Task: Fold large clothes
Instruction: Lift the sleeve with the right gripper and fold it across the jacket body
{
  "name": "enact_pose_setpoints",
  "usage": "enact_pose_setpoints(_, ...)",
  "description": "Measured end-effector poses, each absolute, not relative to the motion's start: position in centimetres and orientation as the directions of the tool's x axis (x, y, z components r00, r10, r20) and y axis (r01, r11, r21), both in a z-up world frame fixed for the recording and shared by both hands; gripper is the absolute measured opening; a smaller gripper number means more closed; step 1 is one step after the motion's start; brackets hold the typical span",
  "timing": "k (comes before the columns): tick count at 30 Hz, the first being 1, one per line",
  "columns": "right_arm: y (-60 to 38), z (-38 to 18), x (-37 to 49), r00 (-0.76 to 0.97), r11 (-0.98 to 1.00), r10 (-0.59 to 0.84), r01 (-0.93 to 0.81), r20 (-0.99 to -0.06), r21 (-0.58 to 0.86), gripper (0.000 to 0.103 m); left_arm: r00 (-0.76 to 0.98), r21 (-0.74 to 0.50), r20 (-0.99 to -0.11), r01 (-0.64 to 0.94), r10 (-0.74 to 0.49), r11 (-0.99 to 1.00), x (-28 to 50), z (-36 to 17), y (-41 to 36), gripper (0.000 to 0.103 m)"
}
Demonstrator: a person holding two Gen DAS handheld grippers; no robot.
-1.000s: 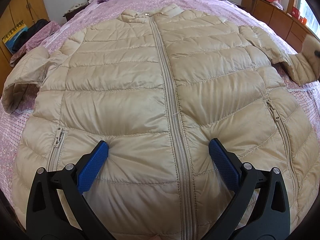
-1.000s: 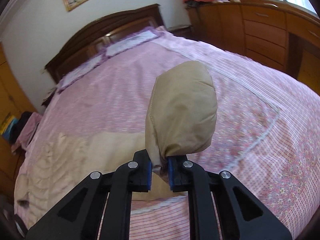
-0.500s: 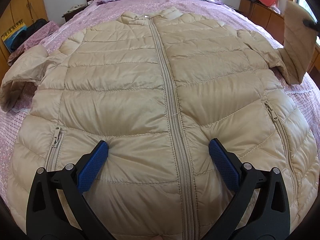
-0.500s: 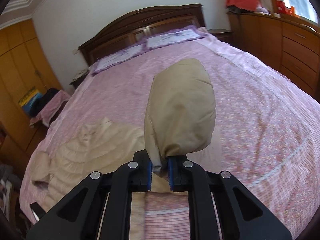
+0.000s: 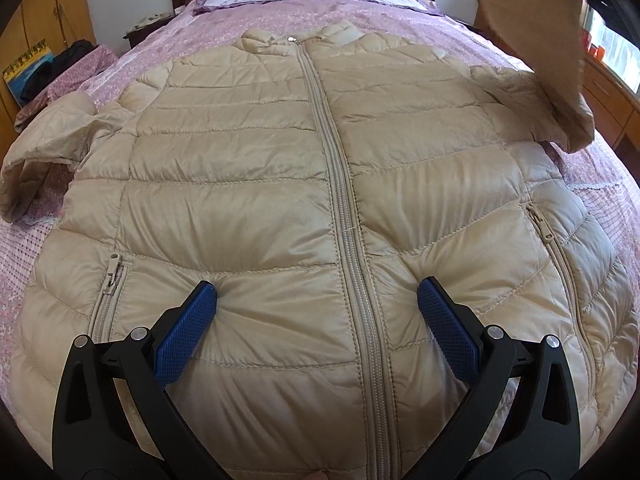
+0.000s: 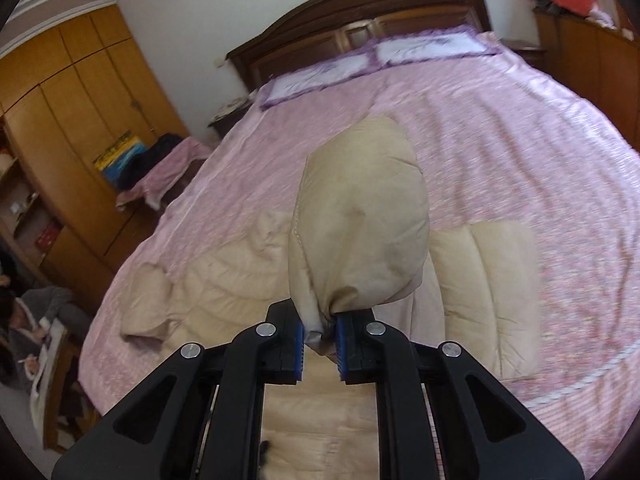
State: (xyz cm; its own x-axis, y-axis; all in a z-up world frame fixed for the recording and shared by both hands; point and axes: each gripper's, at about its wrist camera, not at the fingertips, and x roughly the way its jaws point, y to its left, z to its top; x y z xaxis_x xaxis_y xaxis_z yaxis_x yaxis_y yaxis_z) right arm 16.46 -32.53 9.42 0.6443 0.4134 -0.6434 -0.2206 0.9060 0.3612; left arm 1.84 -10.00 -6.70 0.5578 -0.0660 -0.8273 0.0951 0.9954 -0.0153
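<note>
Sleeve lifted for the first fold of the puffer jacket

The beige jacket (image 5: 320, 208) lies zipped and face up across the pink bed (image 5: 248, 12), filling the middle of the left wrist view. The left tool (image 5: 316, 308) stands wide open with its blue pads pressed into the lower front, gripping nothing, apparently pinning the body so it won't drag. The right tool (image 6: 320, 336) is clamped tight on the cuff of the sleeve (image 6: 360, 220), holding it raised at the upper right, likely to swing it across the chest.
</note>
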Motion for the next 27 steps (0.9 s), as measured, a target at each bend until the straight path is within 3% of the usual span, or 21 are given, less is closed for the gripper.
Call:
enact_pose_setpoints(18, -23.7, -1.1, 18.7, 0.395, 0.873, 0.485, -0.264, -0.780, 0.409, 0.016, 0.569, -0.028, -0.819, 0.100, -0.080, 0.995, 1.7, -7.0, -9.6, 0.100)
enact_pose_setpoints(20, -23.2, -1.9, 18.7, 0.376, 0.870, 0.490, -0.270, -0.787, 0.413, 0.024, 0.569, -0.028, -0.819, 0.100, -0.080, 0.995, 1.7, -7.0, -9.6, 0.100)
enact_pose_setpoints(25, -22.4, -2.2, 18.5, 0.375, 0.865, 0.497, -0.291, -0.783, 0.409, 0.060, 0.569, -0.029, -0.818, 0.100, -0.081, 0.995, 1.7, -7.0, -9.6, 0.100)
enact_pose_setpoints(27, -22.2, -1.9, 18.1, 0.377, 0.861, 0.502, -0.299, -0.778, 0.411, 0.062, 0.569, -0.029, -0.818, 0.100, -0.081, 0.995, 1.7, -6.9, -9.6, 0.100)
